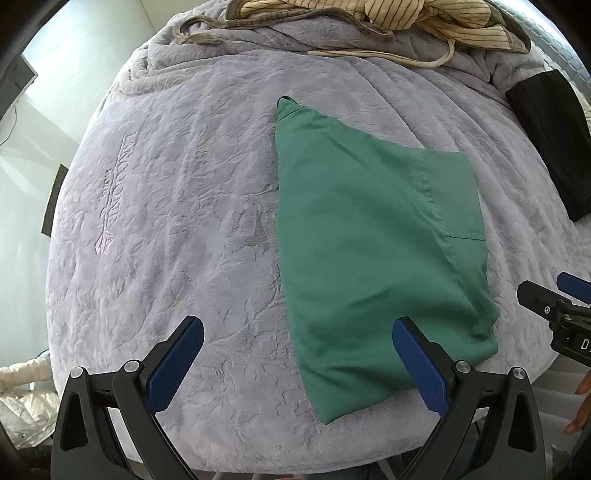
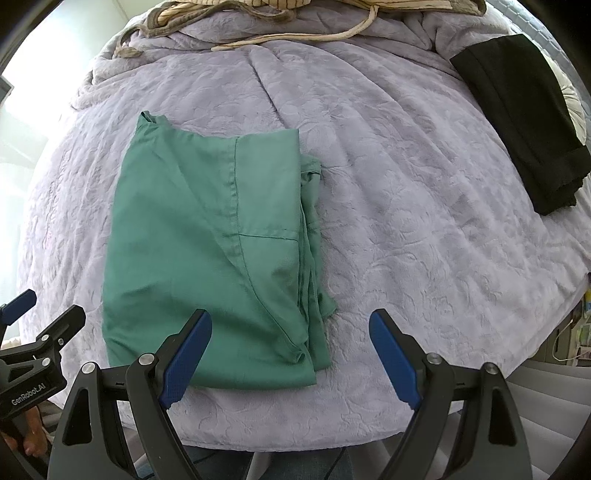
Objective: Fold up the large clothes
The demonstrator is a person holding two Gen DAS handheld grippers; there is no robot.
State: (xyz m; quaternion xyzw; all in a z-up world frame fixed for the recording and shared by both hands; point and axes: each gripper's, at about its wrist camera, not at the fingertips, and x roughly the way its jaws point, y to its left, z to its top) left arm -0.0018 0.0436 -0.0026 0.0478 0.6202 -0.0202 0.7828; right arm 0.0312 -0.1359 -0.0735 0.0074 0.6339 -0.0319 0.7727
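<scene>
Folded green garment [image 1: 369, 240] lies flat between left tongs [image 1: 299, 365] and right tongs [image 2: 291, 362], both spread apart, empty.

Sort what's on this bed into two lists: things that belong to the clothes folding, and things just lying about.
Part of the job:
- green garment, partly folded on the blanket
- left gripper, open above it
- right gripper, open above it

Lying about:
- lavender blanket
- folded black garment at the right edge, possibly already done
- striped cream clothing, heaped at the far end
</scene>
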